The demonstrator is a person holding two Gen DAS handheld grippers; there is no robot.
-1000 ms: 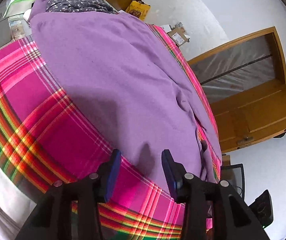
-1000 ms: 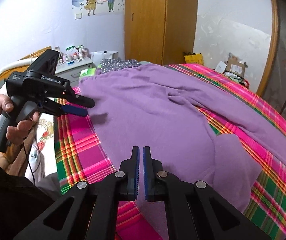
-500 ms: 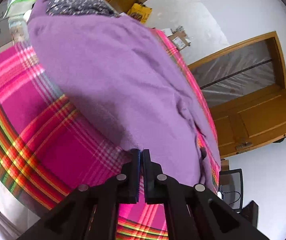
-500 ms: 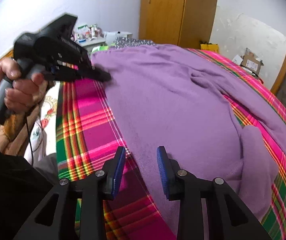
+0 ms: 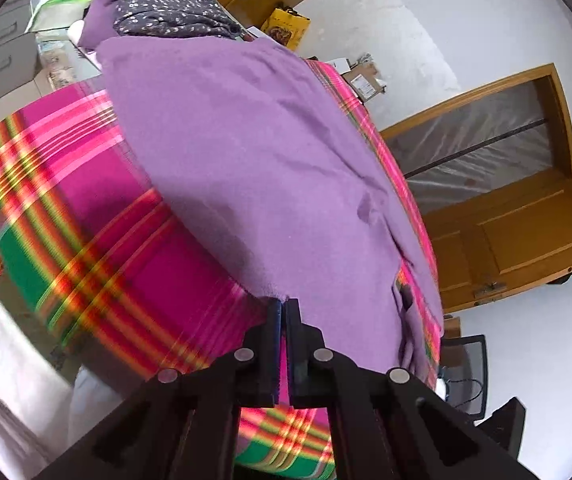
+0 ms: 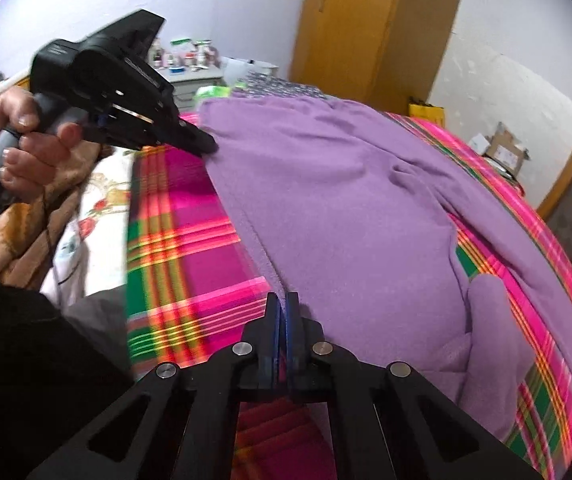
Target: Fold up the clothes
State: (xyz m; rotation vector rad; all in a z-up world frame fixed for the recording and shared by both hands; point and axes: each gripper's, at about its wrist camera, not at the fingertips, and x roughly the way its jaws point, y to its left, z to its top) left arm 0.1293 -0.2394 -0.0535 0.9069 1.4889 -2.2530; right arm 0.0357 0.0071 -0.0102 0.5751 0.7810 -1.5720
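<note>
A purple garment [image 5: 266, 152] [image 6: 345, 208] lies spread flat over a bed with a pink, green and yellow plaid blanket [image 5: 86, 208] [image 6: 190, 208]. My left gripper [image 5: 282, 304] is shut on the garment's near edge. The right wrist view also shows the left gripper [image 6: 202, 146], held by a hand [image 6: 18, 144], with its tip at the garment's far left corner. My right gripper [image 6: 282, 300] is shut on the same long edge further along, with purple cloth pinched between its blue pads. A sleeve [image 6: 489, 320] lies folded back at the right.
A dark floral garment [image 5: 170, 8] [image 6: 278, 86] lies at the bed's far end. Beyond it stand a cabinet with bottles [image 6: 190, 64] and a wooden wardrobe [image 6: 365, 28]. A yellow box [image 6: 425, 114], cardboard boxes [image 6: 501, 152] and a wooden door [image 5: 517, 232] lie past the bed.
The left gripper went from open to shut on the garment's edge. The right gripper opened, dropped to the edge and has now shut on it.
</note>
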